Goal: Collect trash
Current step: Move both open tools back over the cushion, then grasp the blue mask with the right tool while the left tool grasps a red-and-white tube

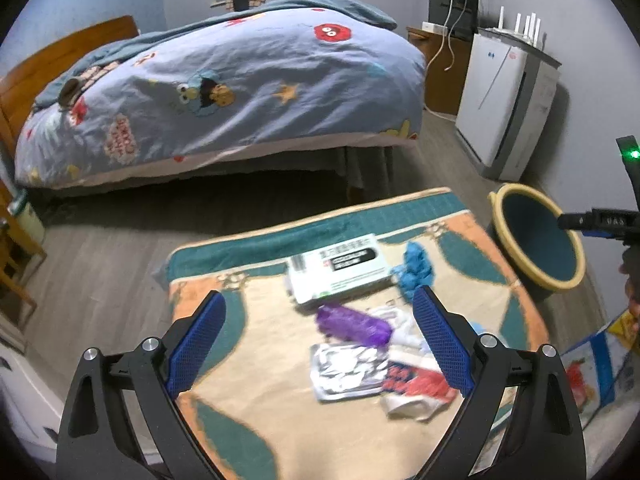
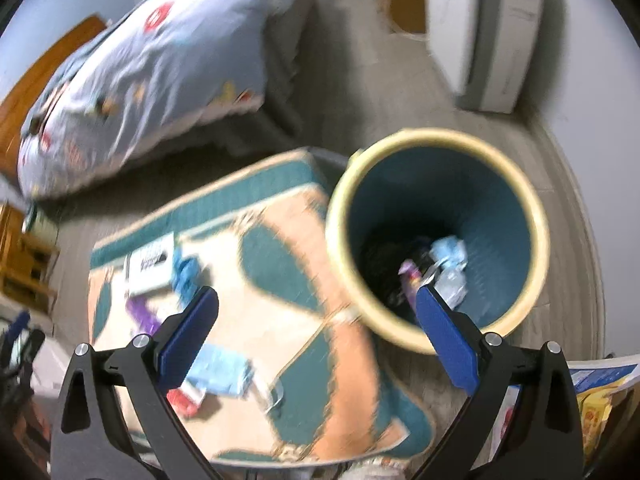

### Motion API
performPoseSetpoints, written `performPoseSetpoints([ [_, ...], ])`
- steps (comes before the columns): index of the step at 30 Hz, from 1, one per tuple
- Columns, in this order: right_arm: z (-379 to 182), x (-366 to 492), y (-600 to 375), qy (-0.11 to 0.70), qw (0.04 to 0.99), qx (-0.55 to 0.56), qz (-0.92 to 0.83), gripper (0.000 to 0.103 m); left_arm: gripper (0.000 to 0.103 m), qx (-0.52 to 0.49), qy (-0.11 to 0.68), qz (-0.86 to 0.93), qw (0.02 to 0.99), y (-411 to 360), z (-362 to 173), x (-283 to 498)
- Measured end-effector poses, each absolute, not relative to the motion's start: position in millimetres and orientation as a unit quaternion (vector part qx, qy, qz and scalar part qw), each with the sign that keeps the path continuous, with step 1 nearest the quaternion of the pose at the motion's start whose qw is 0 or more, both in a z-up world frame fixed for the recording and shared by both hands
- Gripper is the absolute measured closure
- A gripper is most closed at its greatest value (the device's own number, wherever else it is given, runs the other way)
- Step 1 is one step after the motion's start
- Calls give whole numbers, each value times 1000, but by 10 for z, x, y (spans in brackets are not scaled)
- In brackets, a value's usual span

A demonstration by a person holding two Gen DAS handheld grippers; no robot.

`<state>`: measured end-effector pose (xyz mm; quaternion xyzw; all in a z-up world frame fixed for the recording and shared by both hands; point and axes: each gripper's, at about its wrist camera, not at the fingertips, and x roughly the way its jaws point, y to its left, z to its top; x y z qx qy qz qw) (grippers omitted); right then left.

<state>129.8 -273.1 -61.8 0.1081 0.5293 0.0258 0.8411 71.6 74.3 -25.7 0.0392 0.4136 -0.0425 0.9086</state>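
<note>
A bed [image 1: 224, 92] under a blue cartoon-print duvet is seen across the back of the room, with a white appliance [image 1: 504, 104] standing against the wall to its right. On the grey plank floor in front of the bed, a patterned rug [image 1: 360, 420] in teal, orange and cream is spread. Just beside the rug's right edge stands a teal bin [image 2: 496, 208] with a yellow rim; crumpled pale-blue scraps and a purple piece are seen at its bottom.

The trash is scattered over the rug: a white box [image 1: 340, 270] with a black label lies farthest from the camera, a crumpled blue piece [image 1: 414, 270] just beside its right end, a purple wrapper [image 1: 352, 324] nearer, then a silver foil pack [image 1: 346, 370] touching a red-and-white packet [image 1: 416, 388].

The left gripper [image 1: 318, 344] is held above this litter with its jaws spread wide and nothing between them. The right gripper [image 2: 316, 340] is held over the rug's edge and the bin's rim, its jaws likewise spread and empty; that view is blurred.
</note>
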Motion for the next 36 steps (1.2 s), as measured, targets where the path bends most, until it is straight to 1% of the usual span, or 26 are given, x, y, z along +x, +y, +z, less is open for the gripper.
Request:
performPoseSetpoints([
  [5, -666, 1149, -2376, 541, 833, 105, 45, 6, 9, 37, 429, -40, 901, 903, -369, 664],
  [10, -851, 1040, -2000, 564, 820, 84, 61, 6, 9, 34, 440, -40, 897, 1005, -439, 654],
  [15, -1125, 984, -1838, 592, 800, 71, 59, 6, 9, 41, 456, -44, 888, 1026, -536, 695],
  [23, -1388, 984, -1647, 619, 780, 62, 69, 6, 9, 43, 466, -52, 882, 1048, -609, 718],
  [26, -1461, 998, -1527, 622, 778, 37, 76, 6, 9, 43, 471, -54, 880, 1058, -637, 747],
  [29, -1540, 1025, -1443, 626, 776, 7, 80, 9, 9, 44, 474, -56, 878, 1066, -663, 767],
  [32, -1650, 1052, -1355, 630, 772, -24, 87, 16, 9, 44, 478, -57, 875, 1070, -691, 783],
  [34, -1690, 1081, -1291, 625, 773, -41, 98, 32, 9, 44, 481, -57, 874, 1071, -706, 799],
  [35, -1700, 1087, -1268, 623, 774, -46, 102, 38, 9, 43, 483, -56, 873, 1069, -718, 807],
  [36, -1712, 1097, -1242, 623, 773, -50, 111, 53, 9, 43, 485, -57, 872, 1065, -731, 815],
])
